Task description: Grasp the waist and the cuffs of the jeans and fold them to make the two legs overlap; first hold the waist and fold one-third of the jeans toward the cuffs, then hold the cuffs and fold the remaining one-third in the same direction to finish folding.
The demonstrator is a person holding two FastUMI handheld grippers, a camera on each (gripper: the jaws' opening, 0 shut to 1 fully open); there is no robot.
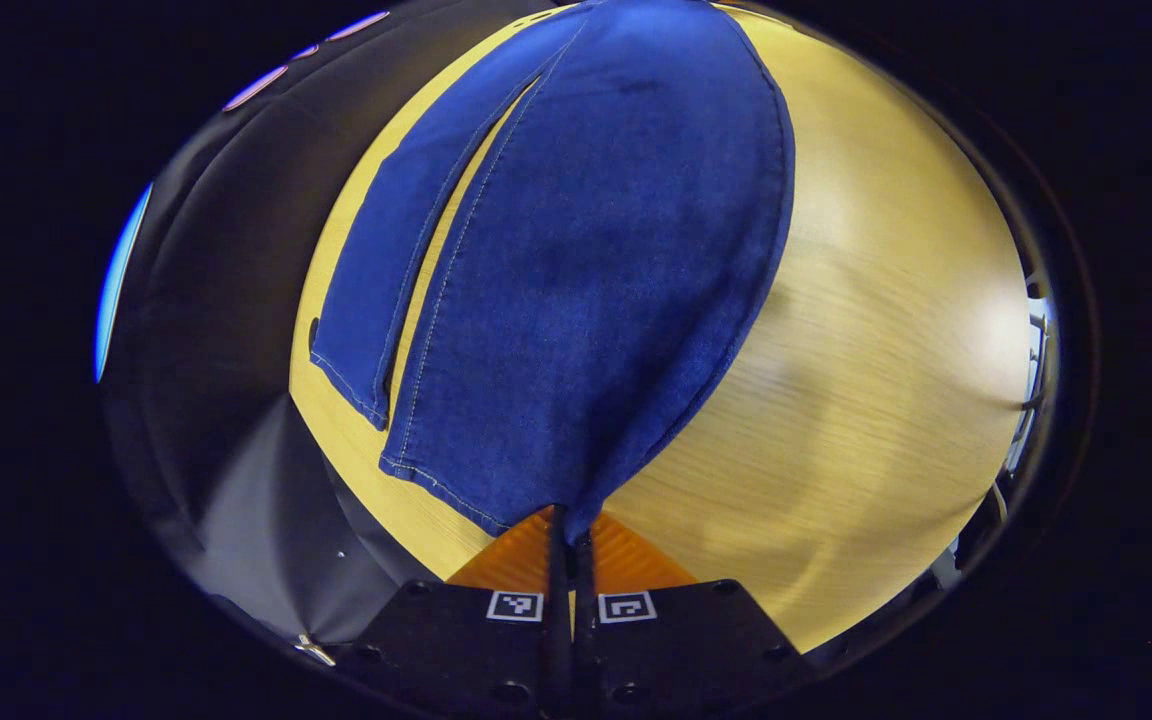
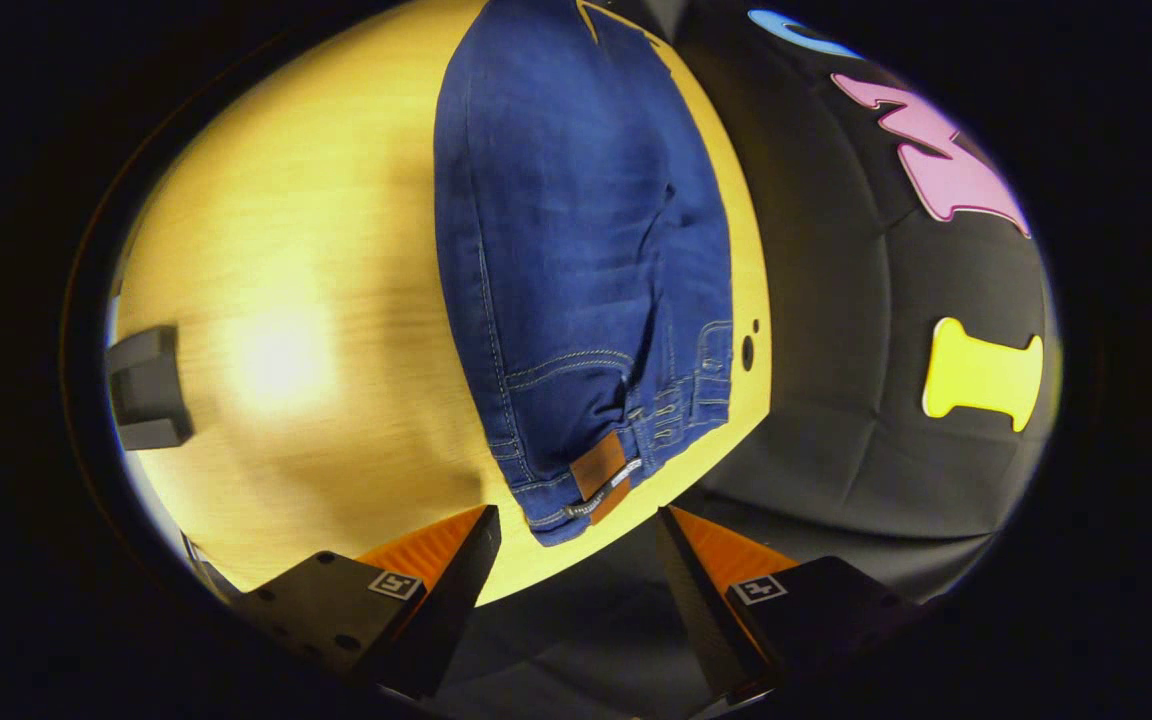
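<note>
A pair of dark blue denim jeans (image 1: 596,250) lies stretched out flat on the pale yellow wooden table (image 1: 886,330), running away from each gripper toward the far end of its view. In the left gripper view the left gripper (image 1: 569,545) has its jaws drawn tight together on the corner of the nearer cuff (image 1: 496,490), the cloth rising into the pinch at the near edge of the table. That leg spreads broad and smooth beyond the grip, and the second leg (image 1: 406,260) lies just beside it on the left, a thin strip of table showing between the two, its own hem sitting a little farther off. In the right gripper view the right gripper (image 2: 576,560) hangs with its jaws wide apart, holding nothing, just short of the waist (image 2: 586,480) of the jeans. The waistband reaches close to the near table edge, with a small brown leather patch (image 2: 601,465) on it and pale stitching around the pocket (image 2: 566,390) beyond. The jeans lie along the right side of the table there, near its edge, where two small dark holes (image 2: 748,350) mark the wood. A dark grey block (image 2: 146,388) sits at the far left edge of the table, well apart from the jeans.
</note>
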